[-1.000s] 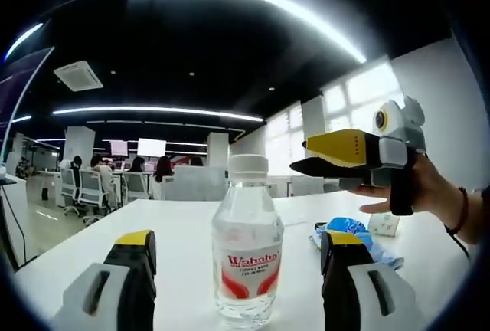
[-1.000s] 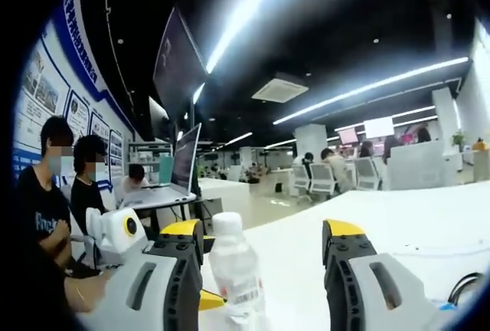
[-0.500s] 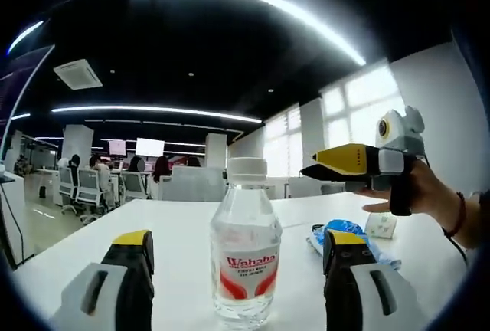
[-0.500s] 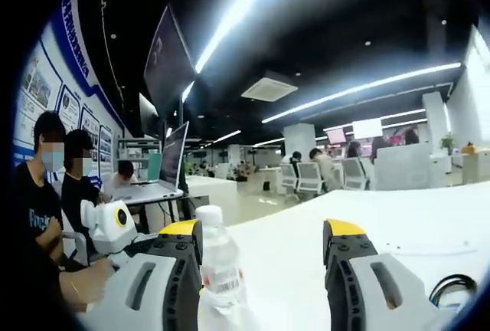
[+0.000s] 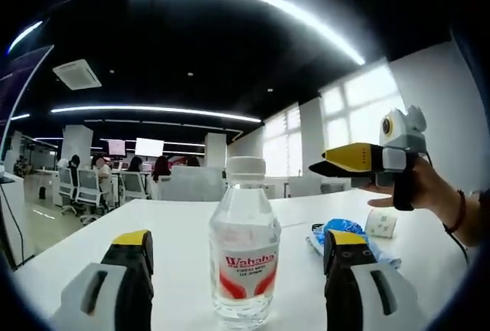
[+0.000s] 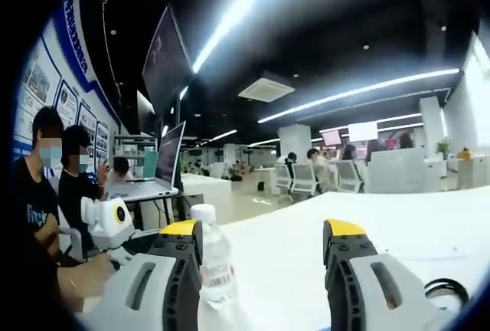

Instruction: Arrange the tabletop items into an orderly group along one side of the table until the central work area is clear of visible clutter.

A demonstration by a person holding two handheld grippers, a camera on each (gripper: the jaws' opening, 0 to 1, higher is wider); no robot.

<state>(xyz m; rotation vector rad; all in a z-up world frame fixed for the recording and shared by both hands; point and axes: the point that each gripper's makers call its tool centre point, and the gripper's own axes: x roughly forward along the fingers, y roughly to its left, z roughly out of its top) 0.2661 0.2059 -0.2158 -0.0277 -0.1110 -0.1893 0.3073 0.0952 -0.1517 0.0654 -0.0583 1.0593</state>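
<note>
left fingers point(image 5: 237, 285): mine, spread wide, gripping nothing. The bottle sits in the gap between them, touching neither.
bottle point(image 5: 245, 250): clear, white cap, red label, upright on the white bench point(image 5: 176, 231). In the right gripper view it's at 8 o'clock point(image 6: 212, 262), right beside my left-hand finger there.
right fingers point(image 6: 260, 285): also wide apart, nothing in them. In the left gripper view this gripper point(image 5: 360, 162) floats at 2 o'clock in my hand point(image 5: 429, 193), above the bench; can't tell its opening from that angle.
blue wrapper point(image 5: 344, 231): crumpled, at 4 o'clock on the bench, near a small white pack point(image 5: 380, 222).
cable point(image 6: 452, 289): dark loop at 4 o'clock in the right gripper view.
</note>
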